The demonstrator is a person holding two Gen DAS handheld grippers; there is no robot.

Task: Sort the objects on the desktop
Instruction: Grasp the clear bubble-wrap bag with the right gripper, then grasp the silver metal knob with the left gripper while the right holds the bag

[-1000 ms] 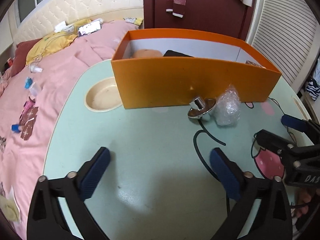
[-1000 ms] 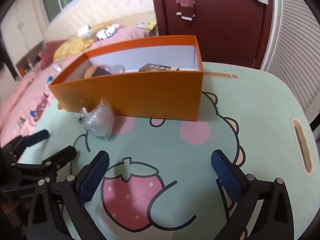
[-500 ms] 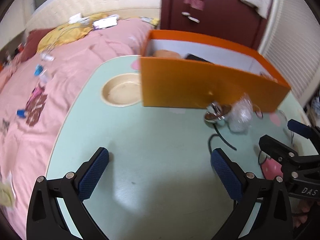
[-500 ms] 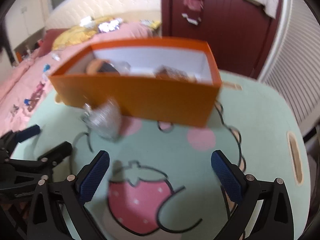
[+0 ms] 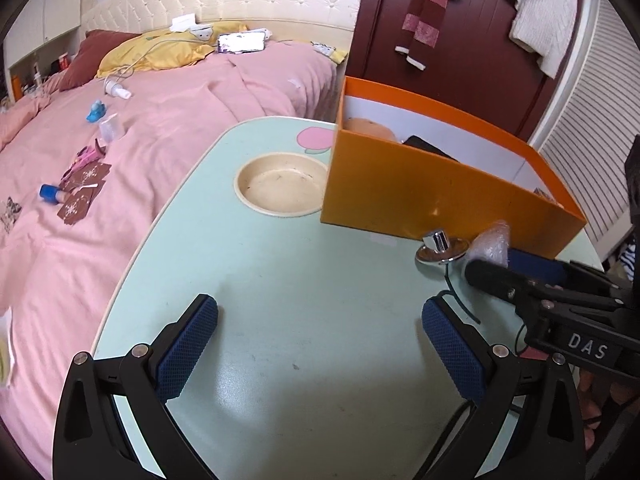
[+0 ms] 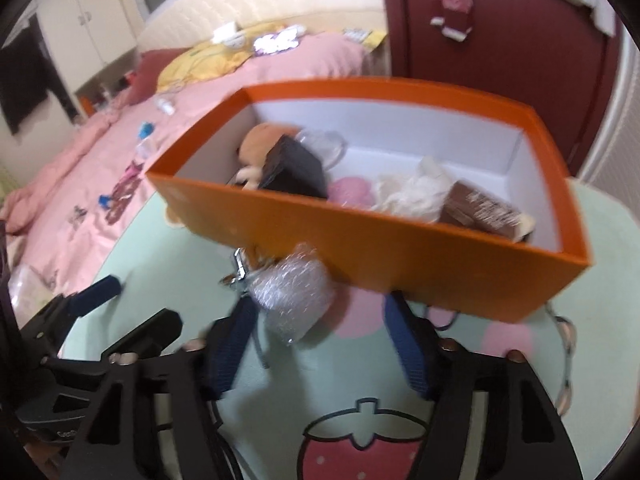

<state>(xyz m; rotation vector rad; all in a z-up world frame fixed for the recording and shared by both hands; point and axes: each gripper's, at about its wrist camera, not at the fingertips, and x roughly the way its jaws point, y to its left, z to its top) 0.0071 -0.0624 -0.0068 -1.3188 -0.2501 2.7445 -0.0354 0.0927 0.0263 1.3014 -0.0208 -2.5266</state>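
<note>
Right gripper (image 6: 316, 332) spread, jaws flanking the crinkled clear plastic wrap bundle (image 6: 292, 292) on the mint-green table (image 5: 280, 300), just beside the orange cardboard box (image 6: 400, 248). Left gripper (image 5: 320, 340) spread, empty. Risk: closing could nudge the adjacent chrome knob (image 5: 440, 246) or let the slick wrap slip. Box holds a plush toy, a dark block, a pink item, pale cloth and a brown packet.

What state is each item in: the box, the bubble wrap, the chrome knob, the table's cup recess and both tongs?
Box: open-topped, holding several items.
Bubble wrap: on the table, against the box, ungrasped.
Chrome knob: on the table, stem up, ungrasped.
Cup recess: empty.
Left tongs: open, holding nothing.
Right tongs: open, fingers either side of the bubble wrap.
</note>
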